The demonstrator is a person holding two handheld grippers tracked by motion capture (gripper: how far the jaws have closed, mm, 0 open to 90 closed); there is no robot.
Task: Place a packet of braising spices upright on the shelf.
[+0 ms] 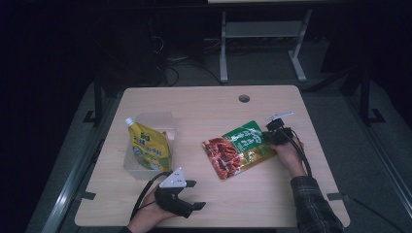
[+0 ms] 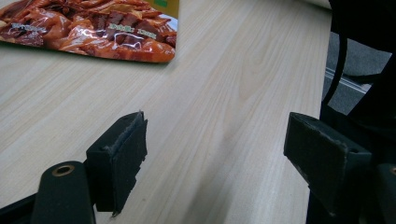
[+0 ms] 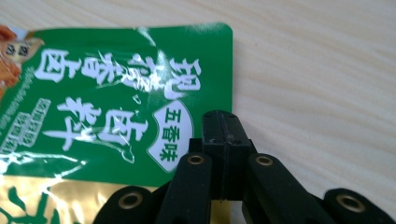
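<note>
A flat snack packet (image 1: 239, 149), green at one end and red with a food picture at the other, lies on the wooden table (image 1: 204, 104) right of centre. My right gripper (image 1: 268, 133) is shut at the packet's green upper right corner. In the right gripper view its closed jaws (image 3: 223, 133) point down over the green packet's (image 3: 116, 98) right edge; I cannot tell whether they touch it. My left gripper (image 1: 197, 194) rests open near the table's front edge, pointing right. In the left gripper view its jaws (image 2: 215, 154) stand wide over bare wood, the packet's red end (image 2: 93, 28) farther off.
A clear plastic box (image 1: 156, 117) stands at the table's left with a yellow spouted pouch (image 1: 148, 145) leaning in it. A round cable hole (image 1: 244, 98) is near the far edge. A metal table frame (image 1: 262, 34) stands on the floor beyond.
</note>
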